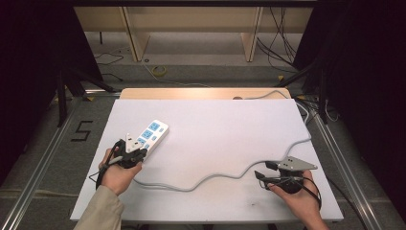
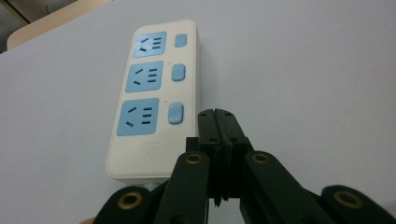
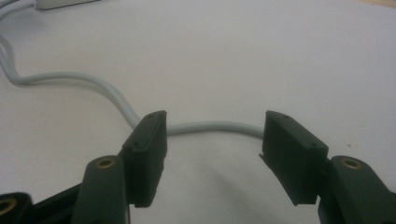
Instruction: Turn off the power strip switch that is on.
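Grey floor (image 1: pixel 201 48) with loose cables (image 1: pixel 280 45), wooden frame legs (image 1: pixel 135 36), dark sides.

I see a white table (image 1: pixel 230 120) on a grey floor (image 1: pixel 43 139) marked "5" (image 1: pixel 81 130), wooden legs (image 1: pixel 135 33) beyond it, and what may be yellow cable (image 1: pixel 159 70).

High view overhead, gripper views close, sharing power strip (image 1: pixel 151 135), cord (image 3: pixel 93 84)

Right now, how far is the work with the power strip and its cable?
Early. Nothing looks done: the power strip lies flat on the table, sockets empty. In hand: left gripper shut just beside the strip; right gripper open before the grey cable. Any grasping remains.
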A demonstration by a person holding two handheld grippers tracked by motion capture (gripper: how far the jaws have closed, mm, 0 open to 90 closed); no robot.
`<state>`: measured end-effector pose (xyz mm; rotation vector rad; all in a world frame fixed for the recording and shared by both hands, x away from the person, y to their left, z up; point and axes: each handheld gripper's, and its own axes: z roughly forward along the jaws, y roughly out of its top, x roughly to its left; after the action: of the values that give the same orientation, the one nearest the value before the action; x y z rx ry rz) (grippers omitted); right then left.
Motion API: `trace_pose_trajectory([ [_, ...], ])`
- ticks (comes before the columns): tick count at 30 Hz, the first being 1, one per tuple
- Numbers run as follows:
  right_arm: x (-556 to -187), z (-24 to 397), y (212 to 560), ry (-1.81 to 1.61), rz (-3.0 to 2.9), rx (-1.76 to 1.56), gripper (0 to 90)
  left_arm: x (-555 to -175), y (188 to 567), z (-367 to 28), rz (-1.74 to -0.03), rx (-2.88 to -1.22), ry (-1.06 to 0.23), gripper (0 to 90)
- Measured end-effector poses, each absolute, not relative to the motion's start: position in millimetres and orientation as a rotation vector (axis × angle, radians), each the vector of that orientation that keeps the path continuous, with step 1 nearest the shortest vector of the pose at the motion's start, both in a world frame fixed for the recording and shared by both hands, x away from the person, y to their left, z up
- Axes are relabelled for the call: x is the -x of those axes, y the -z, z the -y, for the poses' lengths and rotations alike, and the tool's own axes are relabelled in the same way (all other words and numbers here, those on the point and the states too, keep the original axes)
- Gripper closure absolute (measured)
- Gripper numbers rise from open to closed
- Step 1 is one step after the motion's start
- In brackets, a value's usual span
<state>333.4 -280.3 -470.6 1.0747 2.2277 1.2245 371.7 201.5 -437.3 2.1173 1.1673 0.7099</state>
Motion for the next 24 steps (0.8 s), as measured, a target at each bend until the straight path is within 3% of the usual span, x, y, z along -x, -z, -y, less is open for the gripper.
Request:
trace_pose_trajectory([
  [24,-332,282,470,-1.220,-2.217,-1.075,41.5,-393,435,-193,-1.116,-2.191,-0.721,89.8],
])
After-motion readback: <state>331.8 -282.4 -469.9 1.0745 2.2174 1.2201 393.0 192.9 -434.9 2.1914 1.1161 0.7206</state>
